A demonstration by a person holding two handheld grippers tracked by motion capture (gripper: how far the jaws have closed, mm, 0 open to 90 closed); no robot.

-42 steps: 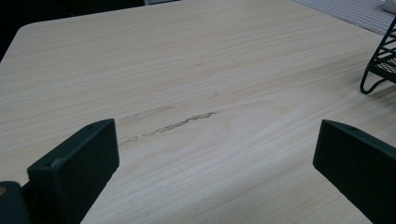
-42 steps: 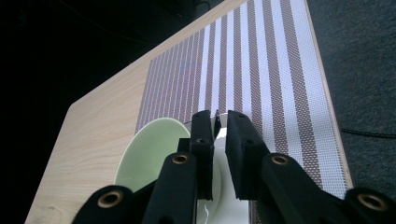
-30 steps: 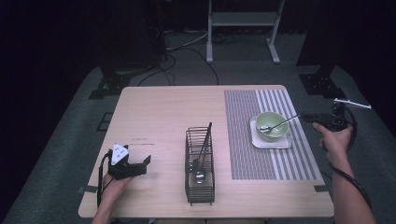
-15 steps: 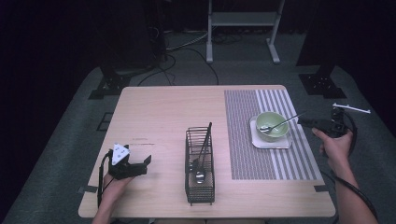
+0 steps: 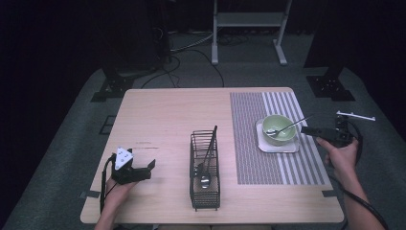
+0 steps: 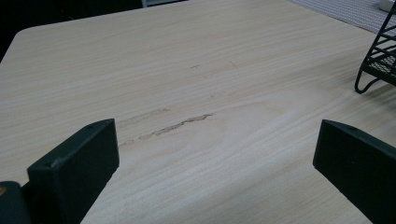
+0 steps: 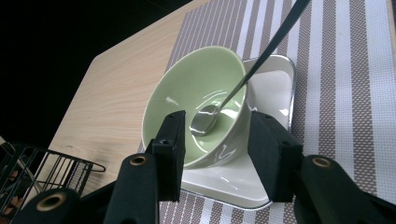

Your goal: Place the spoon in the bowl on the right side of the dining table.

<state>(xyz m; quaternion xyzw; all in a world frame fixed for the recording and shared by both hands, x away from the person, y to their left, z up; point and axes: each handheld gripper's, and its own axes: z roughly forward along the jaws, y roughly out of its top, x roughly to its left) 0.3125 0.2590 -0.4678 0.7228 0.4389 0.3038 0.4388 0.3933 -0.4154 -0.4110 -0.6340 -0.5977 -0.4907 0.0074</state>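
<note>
A pale green bowl [image 5: 279,128] sits on a white square plate [image 5: 268,146] on the striped placemat [image 5: 253,158]. A metal spoon [image 5: 287,127] lies in it, handle sticking out to the right. My right gripper [image 5: 309,129] hovers just right of the bowl, below the handle's end. Its jaws have just been opening and stand open, empty. In the right gripper view they [image 7: 217,128] frame the bowl [image 7: 187,88] and spoon [image 7: 205,121] beyond. My left gripper [image 5: 151,165] rests open at the table's near left, over bare wood [image 6: 215,135].
A black wire basket [image 5: 205,170] with a spoon and other utensils stands near the front middle; its corner [image 6: 378,56] shows at the right of the left gripper view. The wooden table [image 5: 167,115] is bare between basket and left gripper. Stands and cables lie beyond the table.
My right hand has shifted a little left, towards the bowl, and slightly nearer the front edge. The left hand, bowl, spoon and basket stay where they were.
</note>
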